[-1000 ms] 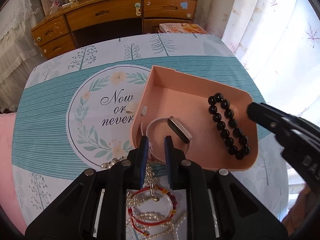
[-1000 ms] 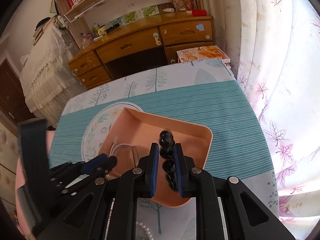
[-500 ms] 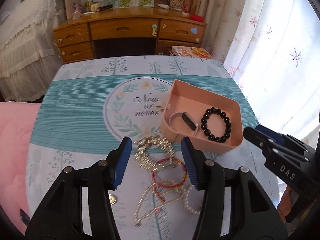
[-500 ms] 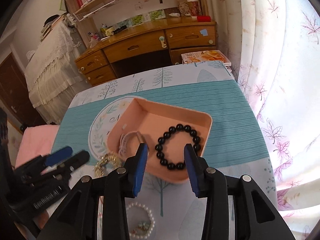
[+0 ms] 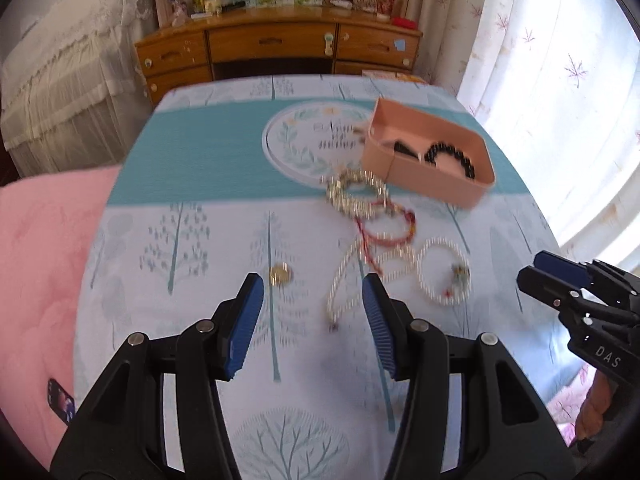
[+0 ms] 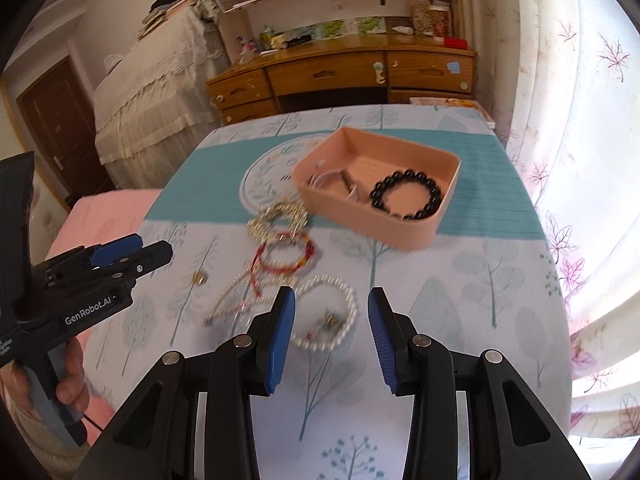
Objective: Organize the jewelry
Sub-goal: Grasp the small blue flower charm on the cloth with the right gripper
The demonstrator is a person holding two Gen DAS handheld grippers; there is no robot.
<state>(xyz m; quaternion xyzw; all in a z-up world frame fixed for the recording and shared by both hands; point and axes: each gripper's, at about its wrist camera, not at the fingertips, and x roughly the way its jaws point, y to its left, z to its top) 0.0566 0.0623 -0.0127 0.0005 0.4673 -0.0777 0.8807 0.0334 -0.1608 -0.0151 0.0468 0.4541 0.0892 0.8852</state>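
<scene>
A pink box stands on the tablecloth with a black bead bracelet and a white bangle inside. In front of it lie a gold bracelet, a red cord bracelet, a pearl bracelet, a pearl strand and a small gold piece. My left gripper hovers open and empty, near the gold piece. My right gripper is open and empty above the pearl bracelet.
A wooden desk stands beyond the table's far edge, with a lace-covered bed to the left. A curtain hangs along the right side. A pink blanket borders the table's left edge. A hand grips the left tool.
Both grippers opened, released the bangle and the black bracelet in the box, and drew back toward the table's near edge over the loose jewelry.
</scene>
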